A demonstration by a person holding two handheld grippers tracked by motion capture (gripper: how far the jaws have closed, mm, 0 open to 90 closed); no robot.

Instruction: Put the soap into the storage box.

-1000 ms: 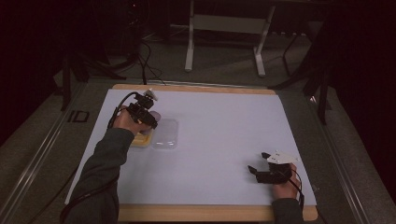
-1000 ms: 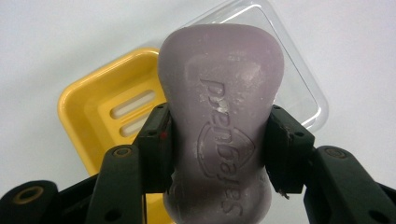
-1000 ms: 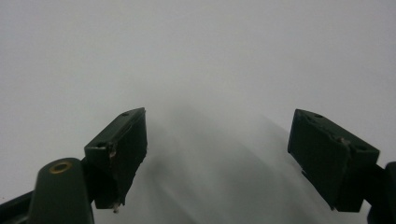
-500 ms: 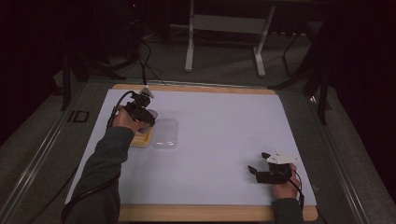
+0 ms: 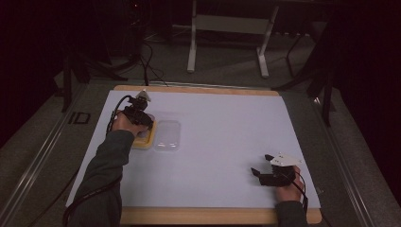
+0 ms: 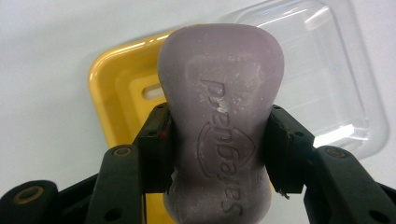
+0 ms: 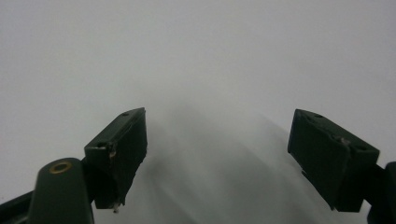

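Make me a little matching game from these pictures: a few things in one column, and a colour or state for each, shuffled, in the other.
Things:
1. soap
2. dish
3. lid
4. right gripper

Colours or states:
A. clear, lying beside the dish
B. open, holding nothing
C. purple, clamped in the left gripper
D. yellow, on the table under the soap

Pairs: 1-C, 2-D, 3-A, 4-B

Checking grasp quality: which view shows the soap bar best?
The left gripper view: the purple soap bar sits close up, pinched at its sides by the left gripper, above the yellow dish. In the high view the hand hides it. The right gripper view looks at bare table.
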